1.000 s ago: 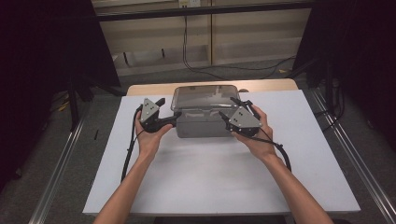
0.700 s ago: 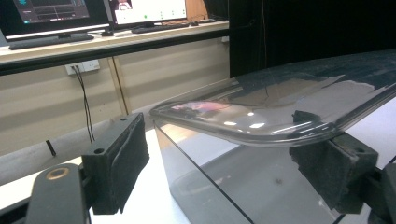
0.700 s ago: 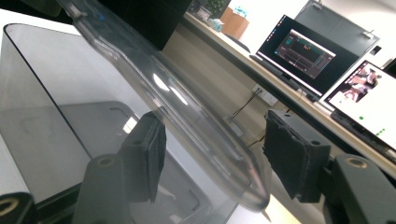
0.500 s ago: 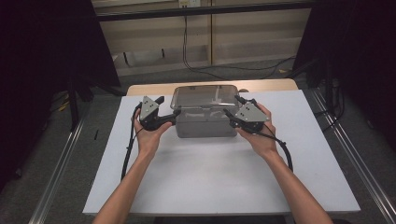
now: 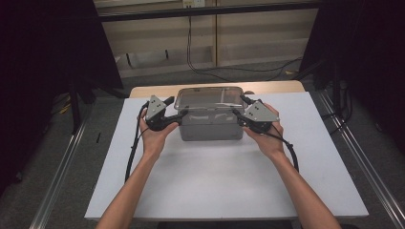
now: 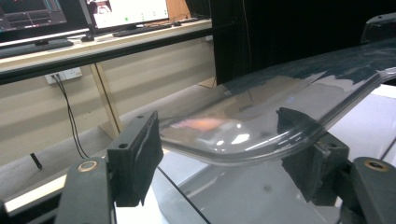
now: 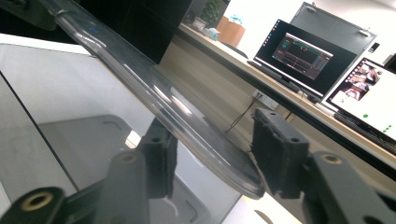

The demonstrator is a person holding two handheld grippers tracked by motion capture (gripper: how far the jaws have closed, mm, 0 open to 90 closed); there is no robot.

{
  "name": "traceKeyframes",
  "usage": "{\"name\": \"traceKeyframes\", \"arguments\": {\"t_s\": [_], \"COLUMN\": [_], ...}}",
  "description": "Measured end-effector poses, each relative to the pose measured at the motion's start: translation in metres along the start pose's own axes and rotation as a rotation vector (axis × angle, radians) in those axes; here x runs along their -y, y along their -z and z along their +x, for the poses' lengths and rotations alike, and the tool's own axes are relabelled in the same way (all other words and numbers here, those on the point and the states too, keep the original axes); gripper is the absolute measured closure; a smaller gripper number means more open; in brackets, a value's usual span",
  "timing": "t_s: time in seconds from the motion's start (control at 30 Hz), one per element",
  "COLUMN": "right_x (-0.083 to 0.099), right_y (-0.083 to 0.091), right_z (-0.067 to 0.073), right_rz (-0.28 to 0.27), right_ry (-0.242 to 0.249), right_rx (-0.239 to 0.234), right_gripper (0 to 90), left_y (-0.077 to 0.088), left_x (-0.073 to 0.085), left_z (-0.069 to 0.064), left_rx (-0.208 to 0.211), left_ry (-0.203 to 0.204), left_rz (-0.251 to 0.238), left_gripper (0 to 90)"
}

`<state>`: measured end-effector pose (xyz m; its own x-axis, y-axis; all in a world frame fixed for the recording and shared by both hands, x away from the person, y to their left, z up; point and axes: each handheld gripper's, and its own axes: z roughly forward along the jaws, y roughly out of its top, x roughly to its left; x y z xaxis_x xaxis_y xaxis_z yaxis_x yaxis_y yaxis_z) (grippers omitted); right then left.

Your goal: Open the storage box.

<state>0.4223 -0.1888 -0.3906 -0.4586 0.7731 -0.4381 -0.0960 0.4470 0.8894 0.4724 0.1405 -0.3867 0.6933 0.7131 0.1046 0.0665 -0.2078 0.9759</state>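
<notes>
The grey box (image 5: 210, 125) sits at the far middle of the white table (image 5: 224, 186), as it did a second ago. The clear lid (image 5: 210, 98) rests on top of the box. Since then the right gripper (image 5: 242, 110) has shifted slightly outward along the lid's right edge; the left gripper (image 5: 173, 110) remains at the lid's left edge. Both sets of jaws stand apart, straddling the lid's rim without clamping it. Judgement: a two-sided lift of the lid is being prepared, not yet begun.
</notes>
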Motion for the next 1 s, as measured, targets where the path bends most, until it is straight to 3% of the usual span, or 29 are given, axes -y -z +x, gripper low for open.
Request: {"name": "traceKeyframes", "arguments": {"t_s": [0.23, 0.43, 0.53, 0.63, 0.7, 1.0], "right_x": [-0.001, 0.000, -0.002, -0.003, -0.003, -0.004], "right_y": [-0.001, -0.003, -0.004, -0.006, -0.006, -0.008], "right_z": [-0.005, -0.008, -0.010, -0.012, -0.014, -0.017], "right_rz": [-0.018, -0.023, -0.023, -0.026, -0.034, -0.048], "right_ry": [-0.010, -0.029, -0.033, -0.034, -0.061, -0.074], "right_rx": [-0.002, -0.005, -0.013, -0.016, -0.014, -0.012], "right_gripper": [56.3, 57.3, 57.9, 58.3, 58.5, 59.5], "left_y": [-0.002, -0.005, -0.006, -0.006, -0.006, -0.008], "left_x": [-0.005, -0.006, -0.007, -0.009, -0.011, -0.014], "left_z": [0.001, 0.003, 0.005, 0.006, 0.006, 0.009], "left_rx": [-0.001, -0.010, -0.005, -0.004, -0.003, -0.003], "left_ry": [-0.017, -0.014, 0.007, -0.009, -0.020, -0.031], "left_rz": [-0.005, -0.006, -0.014, -0.008, -0.012, -0.012], "left_gripper": [37.1, 41.1, 42.5, 43.2, 44.6, 47.6]}}
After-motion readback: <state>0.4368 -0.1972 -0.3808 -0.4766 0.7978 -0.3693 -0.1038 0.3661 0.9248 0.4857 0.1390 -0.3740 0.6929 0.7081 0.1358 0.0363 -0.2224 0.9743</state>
